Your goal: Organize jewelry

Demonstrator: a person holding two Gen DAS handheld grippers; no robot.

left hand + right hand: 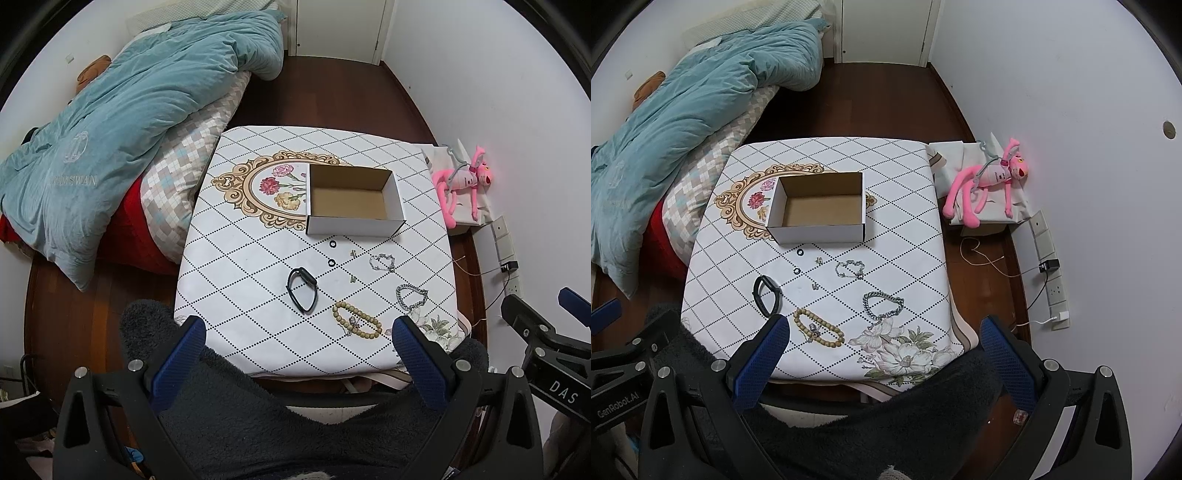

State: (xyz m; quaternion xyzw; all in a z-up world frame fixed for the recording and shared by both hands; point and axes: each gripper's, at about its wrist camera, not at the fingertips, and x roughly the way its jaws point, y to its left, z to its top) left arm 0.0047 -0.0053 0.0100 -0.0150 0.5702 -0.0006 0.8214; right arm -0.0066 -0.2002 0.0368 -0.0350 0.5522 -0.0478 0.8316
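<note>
An open, empty cardboard box (352, 199) (820, 206) stands mid-table. In front of it lie a black watch band (302, 290) (767, 294), a wooden bead bracelet (356, 320) (819, 328), a heavy silver chain bracelet (410, 295) (882, 304), a thin silver bracelet (382, 262) (850, 268), two black rings (332, 244) (800, 252) and small earrings (354, 253) (819, 260). My left gripper (297, 332) and right gripper (882, 332) are both open and empty, held above the table's near edge.
The table (258, 295) has a white diamond-pattern cloth. A bed with a teal duvet (122, 122) is at the left. A pink plush toy (990, 184) on a box, wall sockets and cables (1049, 266) are at the right. Dark wooden floor lies beyond.
</note>
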